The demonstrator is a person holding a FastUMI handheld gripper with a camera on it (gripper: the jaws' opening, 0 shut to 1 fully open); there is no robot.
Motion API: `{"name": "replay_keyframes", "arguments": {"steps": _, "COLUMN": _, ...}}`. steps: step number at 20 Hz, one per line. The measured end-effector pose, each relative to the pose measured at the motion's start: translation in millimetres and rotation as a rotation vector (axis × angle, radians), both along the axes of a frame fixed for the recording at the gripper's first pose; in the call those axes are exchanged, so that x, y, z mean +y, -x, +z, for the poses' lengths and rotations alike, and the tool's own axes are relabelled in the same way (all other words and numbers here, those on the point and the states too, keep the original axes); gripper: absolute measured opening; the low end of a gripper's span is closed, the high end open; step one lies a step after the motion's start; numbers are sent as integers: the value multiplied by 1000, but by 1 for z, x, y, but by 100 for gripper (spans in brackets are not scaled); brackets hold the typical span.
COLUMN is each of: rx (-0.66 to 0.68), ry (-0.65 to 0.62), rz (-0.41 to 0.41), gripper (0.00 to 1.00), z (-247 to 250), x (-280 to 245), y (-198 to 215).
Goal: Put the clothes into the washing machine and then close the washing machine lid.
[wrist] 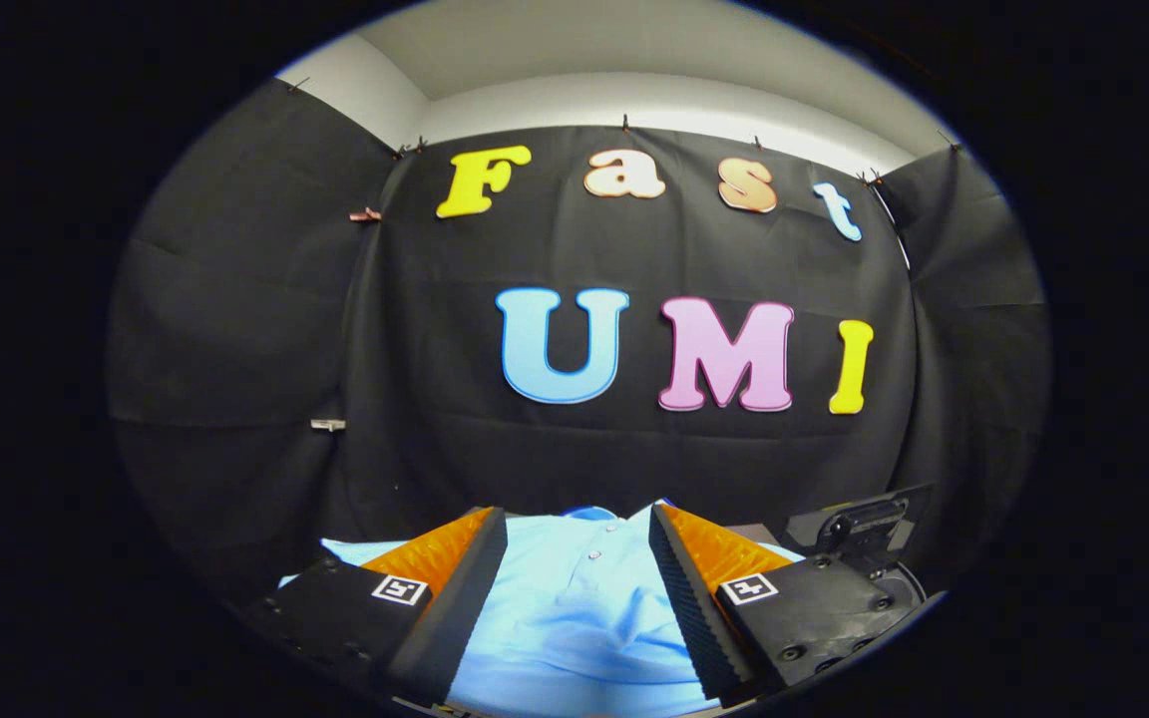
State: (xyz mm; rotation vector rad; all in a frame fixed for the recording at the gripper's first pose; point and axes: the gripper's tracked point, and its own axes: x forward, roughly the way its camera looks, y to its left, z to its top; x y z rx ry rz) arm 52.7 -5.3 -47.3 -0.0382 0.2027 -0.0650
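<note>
A light blue collared shirt (pixel 574 608) with small buttons lies flat below and between my fingers, its collar pointing away toward the booth wall. My gripper (pixel 577 521) is open above it, one finger (pixel 455 568) on each side of the button placket, with nothing pressed between them. A dark part of the washing machine (pixel 859 524) with a control strip shows just beyond the right finger; its lid and opening are hidden from me.
The black cloth wall (pixel 435 399) stands close behind the shirt and wraps round on both sides. A white ceiling (pixel 634 60) shows above it.
</note>
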Motion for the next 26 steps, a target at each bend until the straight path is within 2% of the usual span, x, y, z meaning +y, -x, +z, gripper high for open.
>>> {"name": "replay_keyframes", "arguments": {"steps": 4, "rx": 242, "ry": 11, "rz": -41, "gripper": 91, "z": -61, "x": -10, "y": -29}}
{"name": "replay_keyframes", "arguments": {"steps": 6, "rx": 361, "ry": -26, "rz": -84, "gripper": 90, "z": -82, "x": -23, "y": -38}}
{"name": "replay_keyframes", "arguments": {"steps": 8, "rx": 419, "ry": -82, "rz": -126, "gripper": 89, "z": -89, "x": -31, "y": -53}}
{"name": "replay_keyframes", "arguments": {"steps": 11, "rx": 513, "ry": -93, "rz": -103, "gripper": 88, "z": -108, "x": -25, "y": -60}}
{"name": "replay_keyframes", "arguments": {"steps": 14, "rx": 697, "ry": -97, "rz": -73, "gripper": 89, "z": -137, "x": -23, "y": -45}}
{"name": "replay_keyframes", "arguments": {"steps": 17, "rx": 726, "ry": -93, "rz": -58, "gripper": 81, "z": -137, "x": -27, "y": -45}}
{"name": "replay_keyframes", "arguments": {"steps": 19, "rx": 745, "ry": -85, "rz": -42, "gripper": 54, "z": -137, "x": -28, "y": -42}}
{"name": "replay_keyframes", "arguments": {"steps": 20, "rx": 751, "ry": -92, "rz": -43, "gripper": 33, "z": -137, "x": -28, "y": -41}}
{"name": "replay_keyframes", "arguments": {"steps": 21, "rx": 758, "ry": -102, "rz": -49, "gripper": 29, "z": -137, "x": -28, "y": -41}}
{"name": "replay_keyframes", "arguments": {"steps": 23, "rx": 752, "ry": -111, "rz": -61, "gripper": 29, "z": -135, "x": -28, "y": -44}}
{"name": "replay_keyframes", "arguments": {"steps": 24, "rx": 755, "ry": -108, "rz": -64, "gripper": 11, "z": -136, "x": -29, "y": -46}}
{"name": "replay_keyframes", "arguments": {"steps": 26, "rx": 765, "ry": -109, "rz": -79, "gripper": 11, "z": -136, "x": -29, "y": -46}}
